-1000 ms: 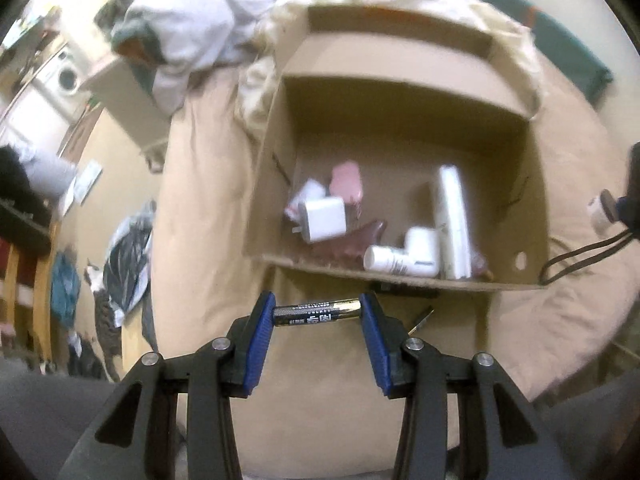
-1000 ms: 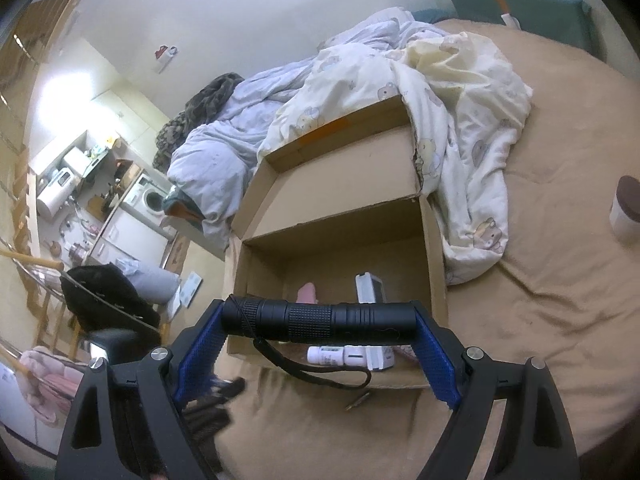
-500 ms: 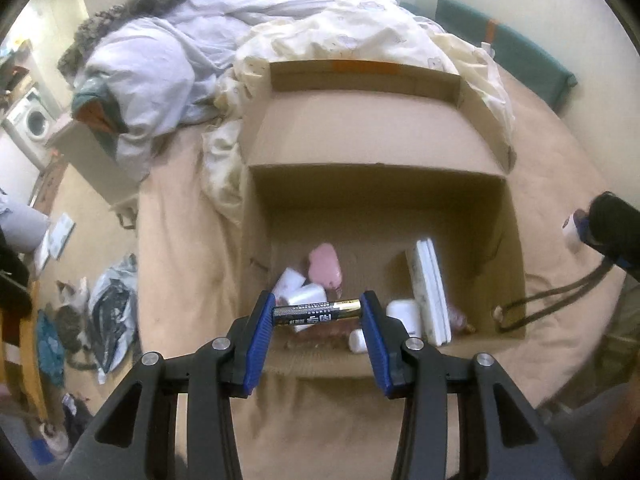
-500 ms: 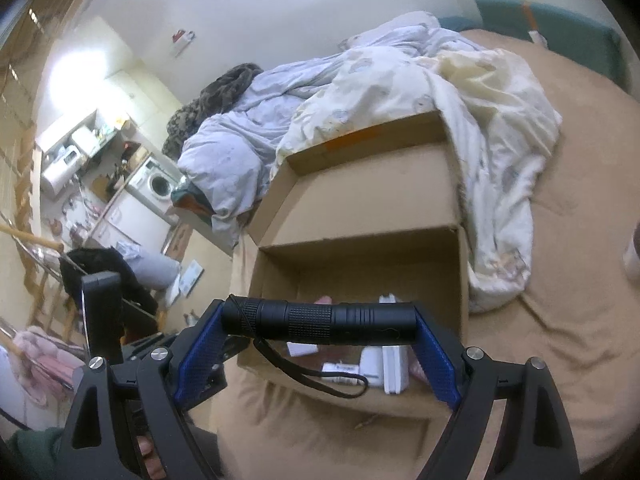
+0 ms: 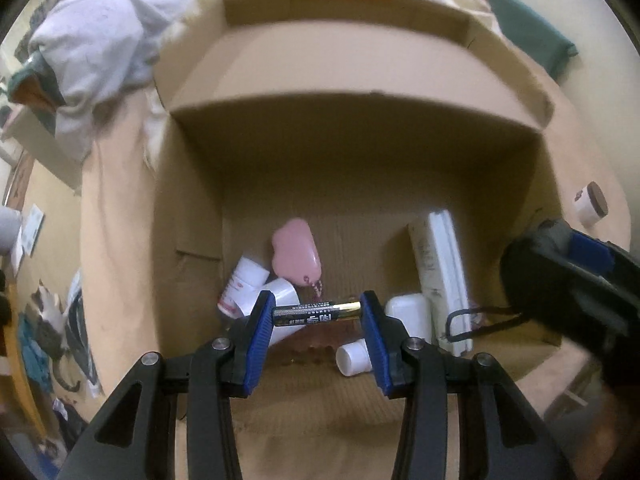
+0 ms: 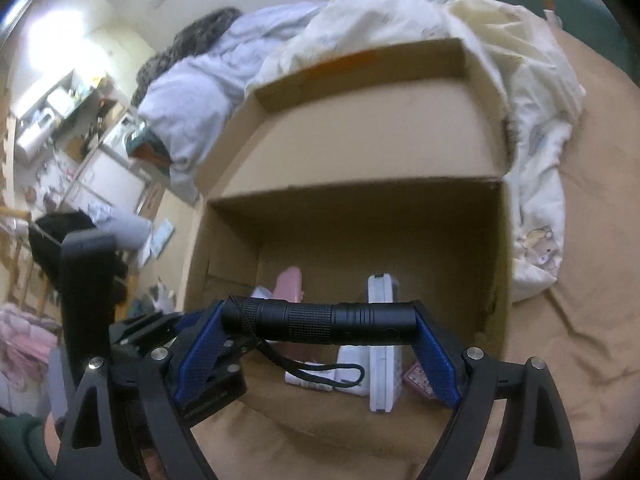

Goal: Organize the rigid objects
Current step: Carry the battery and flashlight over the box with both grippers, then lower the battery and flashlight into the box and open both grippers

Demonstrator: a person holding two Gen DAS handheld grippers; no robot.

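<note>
My left gripper [image 5: 318,314] is shut on a black and gold battery [image 5: 316,313], gripped end to end and held over the open cardboard box [image 5: 360,152]. My right gripper [image 6: 320,326] is shut on a black flashlight [image 6: 320,322], also gripped end to end, with its wrist strap [image 6: 320,372] dangling over the box's near edge. Inside the box lie a pink cloud-shaped case [image 5: 296,250], a long white box [image 5: 442,276], white bottles [image 5: 244,284] and a white charger. In the left wrist view the right gripper's body [image 5: 568,276] shows at the box's right wall.
The cardboard box [image 6: 360,216] sits on a tan bedsheet [image 6: 592,280] with its far flap raised. Rumpled white and lilac bedding [image 6: 440,20] lies behind it. A small brown-lidded jar [image 5: 590,204] stands on the bed right of the box. Floor clutter lies to the left.
Both grippers moved forward and down toward the box, which now fills each view. The battery hangs over the box's inside, and the right gripper has come into the left wrist view.
</note>
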